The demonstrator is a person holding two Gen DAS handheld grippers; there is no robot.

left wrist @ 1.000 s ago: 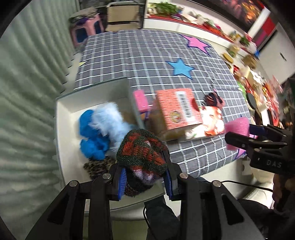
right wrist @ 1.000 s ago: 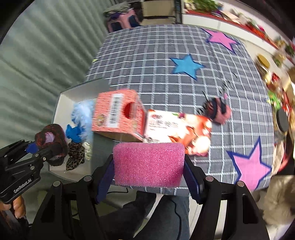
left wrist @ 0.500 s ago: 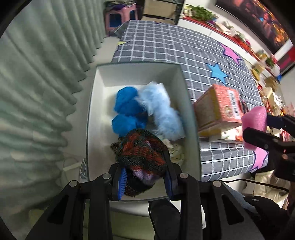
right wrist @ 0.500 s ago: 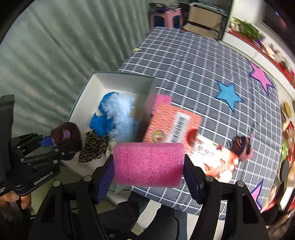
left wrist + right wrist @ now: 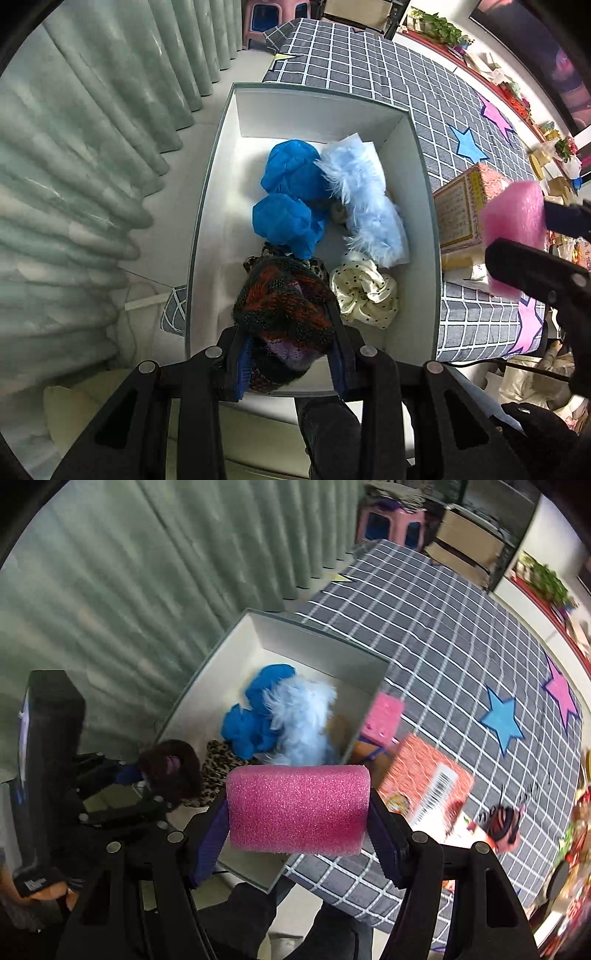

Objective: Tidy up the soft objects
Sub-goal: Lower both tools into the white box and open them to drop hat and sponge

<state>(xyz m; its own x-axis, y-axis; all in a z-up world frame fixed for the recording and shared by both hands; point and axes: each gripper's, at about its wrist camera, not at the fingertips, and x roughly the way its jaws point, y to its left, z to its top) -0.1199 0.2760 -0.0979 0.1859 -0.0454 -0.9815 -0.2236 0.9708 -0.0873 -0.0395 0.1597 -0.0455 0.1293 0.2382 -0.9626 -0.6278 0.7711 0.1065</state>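
A knit ball (image 5: pixel 284 310) is clamped in the left tool (image 5: pixel 291 363) over the white box's (image 5: pixel 421 236) 6 o'clock end. Blue cloth (image 5: pixel 291 199), pale fur (image 5: pixel 365 206) and a dotted scrunchie (image 5: pixel 364 291) are seen below, leaving its 12 o'clock end bare. A pink foam roll (image 5: pixel 297 808) is clamped in the right tool (image 5: pixel 297 834) at the box's 3 o'clock rim, near an orange carton (image 5: pixel 424 786) on the worktop (image 5: pixel 443 646).

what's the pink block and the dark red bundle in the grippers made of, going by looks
Pink block: looks like foam, with a fine sparkly open-cell grain and rounded edges. Dark red bundle: looks like knitted wool or acrylic yarn, with visible stitch rows and a fuzzy matte surface.
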